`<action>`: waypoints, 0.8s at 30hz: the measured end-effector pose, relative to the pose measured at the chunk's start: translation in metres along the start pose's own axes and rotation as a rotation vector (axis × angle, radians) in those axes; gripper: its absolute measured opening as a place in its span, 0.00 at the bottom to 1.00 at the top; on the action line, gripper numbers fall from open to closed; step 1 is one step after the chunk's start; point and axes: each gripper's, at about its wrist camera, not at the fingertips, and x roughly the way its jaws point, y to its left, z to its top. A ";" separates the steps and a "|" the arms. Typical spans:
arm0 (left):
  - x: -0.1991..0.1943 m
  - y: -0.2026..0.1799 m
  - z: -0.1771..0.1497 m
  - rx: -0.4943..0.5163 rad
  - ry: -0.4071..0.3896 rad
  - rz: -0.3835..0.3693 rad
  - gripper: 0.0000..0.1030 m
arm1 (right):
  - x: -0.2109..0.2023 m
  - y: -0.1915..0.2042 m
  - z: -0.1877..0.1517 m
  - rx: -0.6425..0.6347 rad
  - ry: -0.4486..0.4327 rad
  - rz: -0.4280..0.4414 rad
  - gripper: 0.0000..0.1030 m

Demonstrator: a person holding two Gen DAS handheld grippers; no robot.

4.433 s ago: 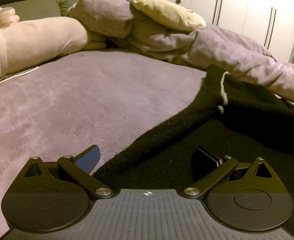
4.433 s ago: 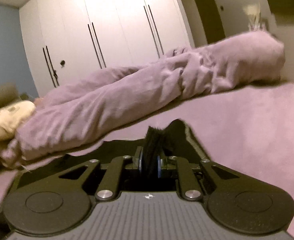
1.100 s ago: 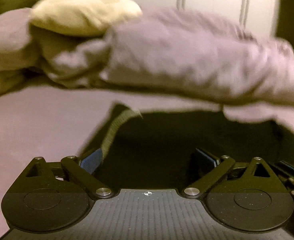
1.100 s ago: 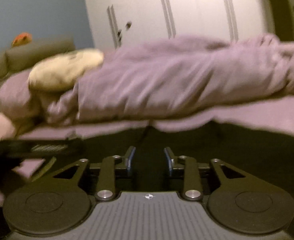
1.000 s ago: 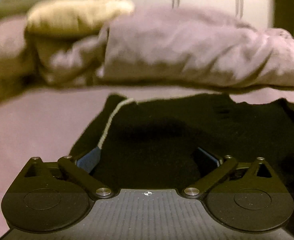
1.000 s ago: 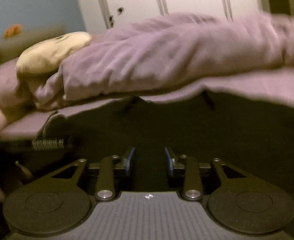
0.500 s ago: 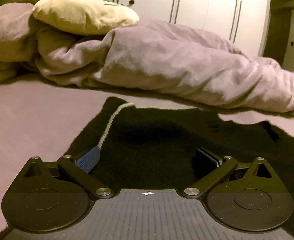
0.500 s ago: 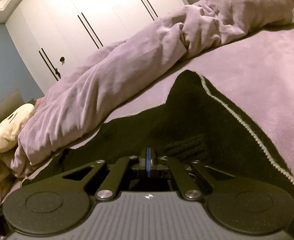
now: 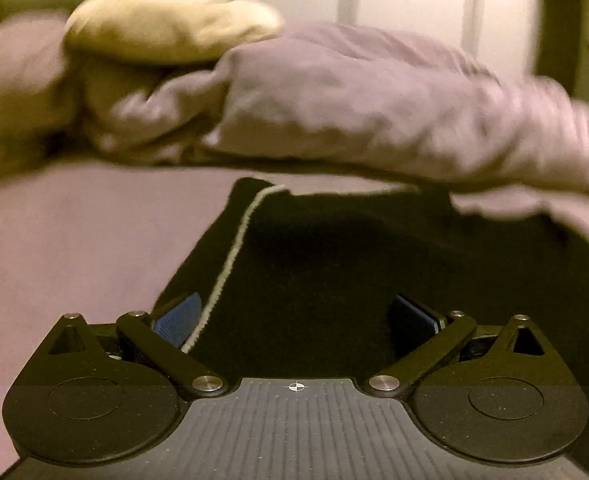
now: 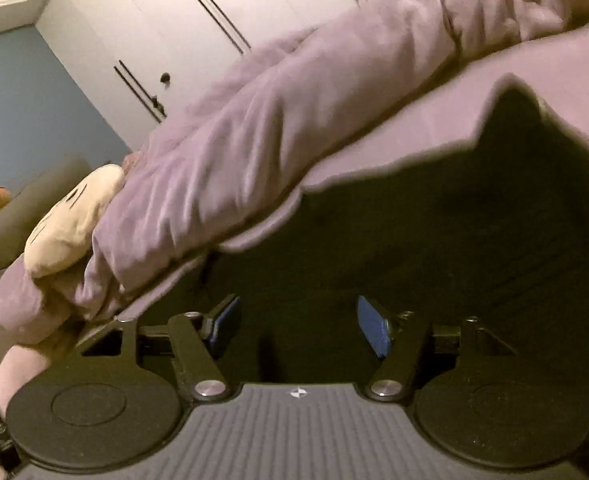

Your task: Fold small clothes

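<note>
Both grippers gape, holding nothing: left gripper [image 9: 296, 316], right gripper [image 10: 298, 324]. The black garment [image 9: 334, 264] lies flat just ahead (blurred, its right side cut off) on the purple bedspread [image 9: 74, 240]. Beyond: rumpled duvet [image 10: 274, 128], white wardrobes [image 10: 198, 12].

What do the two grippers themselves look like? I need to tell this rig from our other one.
The left gripper and right gripper look alike: matte black linkage arms with silver pivot screws, two round black discs, a grey ribbed centre plate bearing a small crosshair mark, and blue textured finger pads. No cables or sleeves show.
</note>
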 end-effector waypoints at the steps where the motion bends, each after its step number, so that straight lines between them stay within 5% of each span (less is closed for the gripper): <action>1: -0.001 0.000 -0.001 -0.004 -0.002 -0.002 1.00 | -0.005 -0.006 0.000 -0.047 -0.014 -0.002 0.36; 3: 0.002 0.008 -0.001 -0.042 0.009 -0.039 1.00 | -0.014 -0.024 0.006 -0.018 -0.022 -0.014 0.20; 8: 0.005 0.011 -0.002 -0.054 0.008 -0.060 1.00 | -0.039 -0.073 0.019 0.148 -0.152 -0.140 0.00; 11: 0.006 0.011 -0.002 -0.055 0.007 -0.057 1.00 | -0.050 -0.068 0.022 0.129 -0.169 -0.266 0.00; 13: 0.006 0.010 -0.003 -0.048 0.004 -0.049 1.00 | -0.059 -0.049 0.026 0.015 -0.184 -0.402 0.13; 15: 0.006 0.010 -0.003 -0.048 0.003 -0.049 1.00 | -0.071 -0.032 0.034 -0.048 -0.230 -0.428 0.45; 19: 0.006 0.009 -0.003 -0.048 0.000 -0.046 1.00 | -0.072 -0.014 0.056 -0.087 -0.256 -0.401 0.46; 23: 0.006 0.010 -0.002 -0.048 -0.001 -0.047 1.00 | -0.021 -0.014 0.057 -0.130 -0.098 -0.329 0.42; 24: 0.006 0.010 -0.002 -0.048 -0.001 -0.048 1.00 | -0.007 -0.021 0.053 -0.125 -0.037 -0.357 0.33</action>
